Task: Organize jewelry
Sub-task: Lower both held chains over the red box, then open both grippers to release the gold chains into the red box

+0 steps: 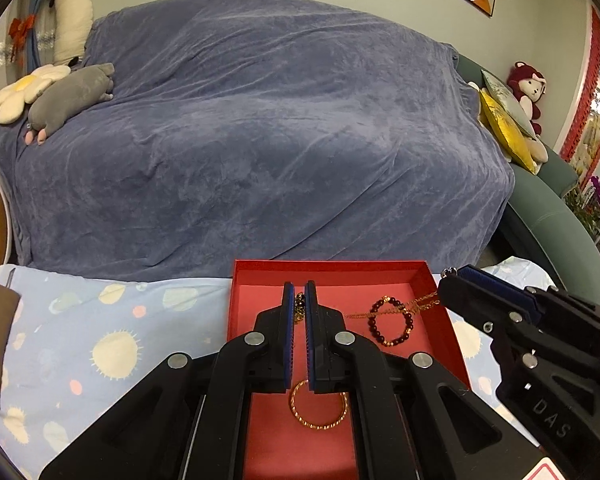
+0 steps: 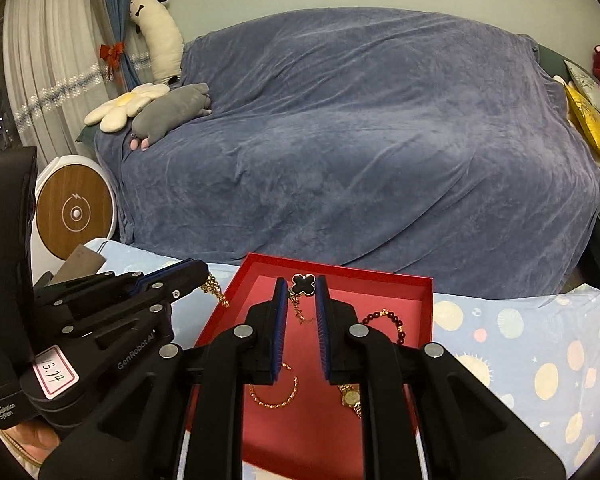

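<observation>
Red box (image 1: 428, 280) on planet-print cloth (image 1: 100, 332) already holds bead bracelet (image 1: 392, 320), gold bangle (image 1: 319, 406), watch (image 2: 350, 396). Left gripper (image 1: 299, 294) pinched shut on gold chain (image 2: 214, 290); right gripper (image 2: 302, 292) nearly closed, clover-pendant necklace (image 2: 303, 285) dangling between tips. Both chains left to lay inside.

L claw (image 2: 188, 276) — "GenRobot.AI", tag "13.14".

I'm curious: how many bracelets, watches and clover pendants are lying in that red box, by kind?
Bracelets: 2, a gold chain one and a dark red beaded one
Watches: 1, gold
Black clover pendants: 1
Total: 4
</observation>
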